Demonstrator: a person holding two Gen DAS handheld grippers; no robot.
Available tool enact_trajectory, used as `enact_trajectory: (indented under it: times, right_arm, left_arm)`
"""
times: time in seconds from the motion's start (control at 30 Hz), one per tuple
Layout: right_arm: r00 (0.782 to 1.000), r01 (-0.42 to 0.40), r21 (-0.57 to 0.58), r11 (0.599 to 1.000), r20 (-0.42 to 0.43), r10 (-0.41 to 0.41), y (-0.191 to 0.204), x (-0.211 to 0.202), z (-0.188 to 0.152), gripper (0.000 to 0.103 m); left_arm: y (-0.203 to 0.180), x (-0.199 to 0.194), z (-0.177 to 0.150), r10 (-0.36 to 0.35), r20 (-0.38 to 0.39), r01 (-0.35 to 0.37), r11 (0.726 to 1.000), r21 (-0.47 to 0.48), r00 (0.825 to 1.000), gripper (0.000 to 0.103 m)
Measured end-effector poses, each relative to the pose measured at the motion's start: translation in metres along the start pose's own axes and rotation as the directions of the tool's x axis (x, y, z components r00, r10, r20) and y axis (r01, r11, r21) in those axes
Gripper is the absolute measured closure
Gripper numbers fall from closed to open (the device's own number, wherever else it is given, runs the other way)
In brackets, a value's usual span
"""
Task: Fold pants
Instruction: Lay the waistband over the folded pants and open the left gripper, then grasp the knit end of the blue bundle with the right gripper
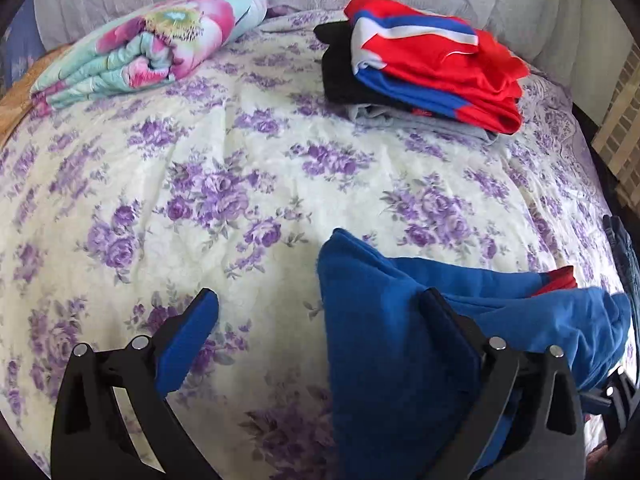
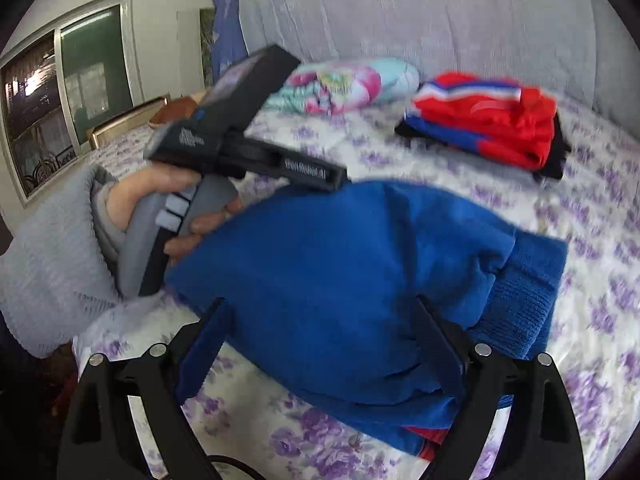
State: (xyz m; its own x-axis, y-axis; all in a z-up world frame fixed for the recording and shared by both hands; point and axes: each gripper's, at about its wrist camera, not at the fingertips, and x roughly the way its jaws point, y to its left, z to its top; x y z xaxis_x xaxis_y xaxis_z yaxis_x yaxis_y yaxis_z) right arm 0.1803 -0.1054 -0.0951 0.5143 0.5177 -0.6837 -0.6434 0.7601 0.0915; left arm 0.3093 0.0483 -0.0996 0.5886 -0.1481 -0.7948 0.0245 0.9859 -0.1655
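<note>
Two grippers work blue pants [image 2: 340, 280] bunched on the flowered bed [image 1: 200, 200].
Nearest, the right gripper [image 2: 320, 344] has its fingers spread around the bundle; the left gripper [image 1: 320, 312] is spread too, cloth draped against one finger, so neither pinches anything. A good fold probably means flattening the heap and finding a waistband or hem first. Farther back lie a pile of folded clothes [image 1: 432, 64] and a rolled blanket [image 1: 152, 44]. Legs and waistband are hard to tell apart; the right view is blurred, and a red patch peeks from beneath.
</note>
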Motion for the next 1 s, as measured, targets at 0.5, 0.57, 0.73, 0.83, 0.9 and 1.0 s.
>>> enact_trajectory:
  times: [0.5, 0.57, 0.73, 0.83, 0.9, 1.0]
  right_arm:
    - [0.967, -0.057, 0.039, 0.998, 0.251, 0.045, -0.004, -0.047, -0.007, 0.004]
    - [0.934, -0.02, 0.044, 0.999, 0.358, 0.003, -0.004, -0.067, -0.004, 0.004]
    - [0.957, 0.13, 0.096, 0.987, 0.247, -0.15, -0.016, -0.05, 0.026, 0.004]
    - [0.956, 0.269, 0.125, 0.955, 0.082, -0.28, -0.038, -0.007, 0.022, 0.004]
    - [0.97, 0.238, 0.166, 0.957, 0.007, -0.242, -0.054, 0.009, 0.015, 0.003]
    - [0.97, 0.232, 0.176, 0.957, 0.037, -0.242, -0.054, 0.003, 0.014, 0.003]
  left_arm:
    - [0.058, -0.068, -0.03, -0.187, 0.26, 0.244, 0.947, -0.209, 0.947, 0.006]
    - [0.043, -0.081, -0.049, -0.215, 0.25, 0.258, 0.954, -0.154, 0.944, 0.006]
    - [0.005, -0.081, -0.071, -0.179, 0.16, 0.185, 0.983, -0.024, 0.971, 0.005]
    - [0.008, -0.055, -0.076, -0.177, 0.057, 0.18, 0.982, -0.051, 0.983, 0.004]
    - [0.01, -0.053, -0.074, -0.194, 0.055, 0.197, 0.979, -0.052, 0.979, 0.004]
    - [0.007, -0.053, -0.076, -0.173, 0.071, 0.176, 0.984, -0.035, 0.982, 0.004]
